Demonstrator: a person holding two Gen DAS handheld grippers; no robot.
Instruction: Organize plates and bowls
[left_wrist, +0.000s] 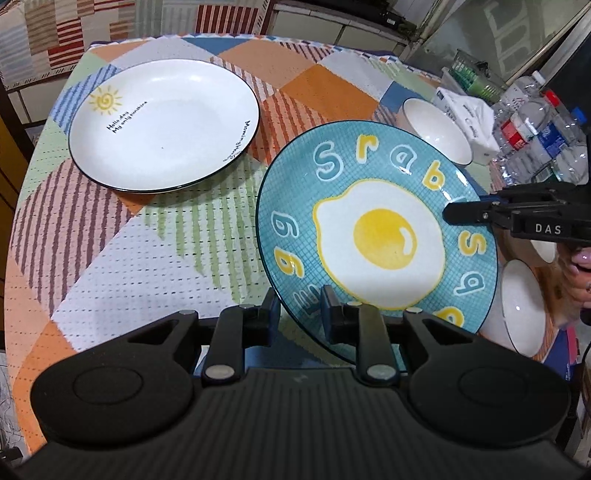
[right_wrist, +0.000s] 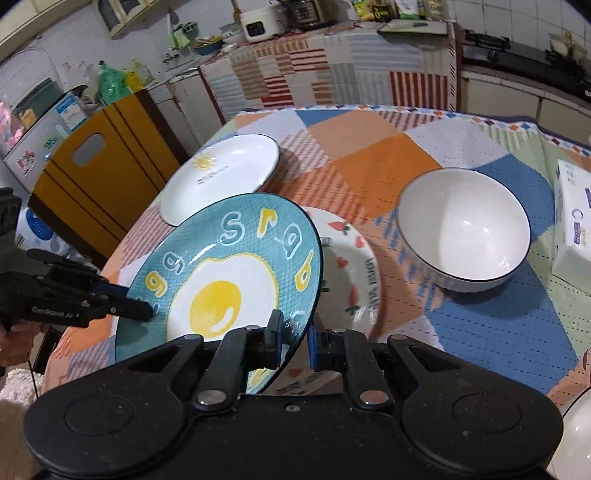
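A blue plate with a fried-egg picture (left_wrist: 376, 236) (right_wrist: 229, 280) is held tilted above the table by both grippers. My left gripper (left_wrist: 299, 314) is shut on its near rim; it also shows in the right wrist view (right_wrist: 140, 306). My right gripper (right_wrist: 295, 339) is shut on the opposite rim; it also shows in the left wrist view (left_wrist: 454, 214). A white plate with a sun drawing (left_wrist: 162, 125) (right_wrist: 221, 177) lies on the table at the far left. A white plate with strawberries (right_wrist: 354, 273) lies under the blue plate. A white bowl (right_wrist: 465, 229) (left_wrist: 436, 129) stands to the right.
The table has a patchwork cloth (left_wrist: 110, 240). Another white bowl (left_wrist: 521, 310) sits near the right edge. A tissue pack (right_wrist: 572, 229) and plastic bottles (left_wrist: 535, 133) stand at the right. A yellow cabinet (right_wrist: 96, 184) stands beyond the table's left edge.
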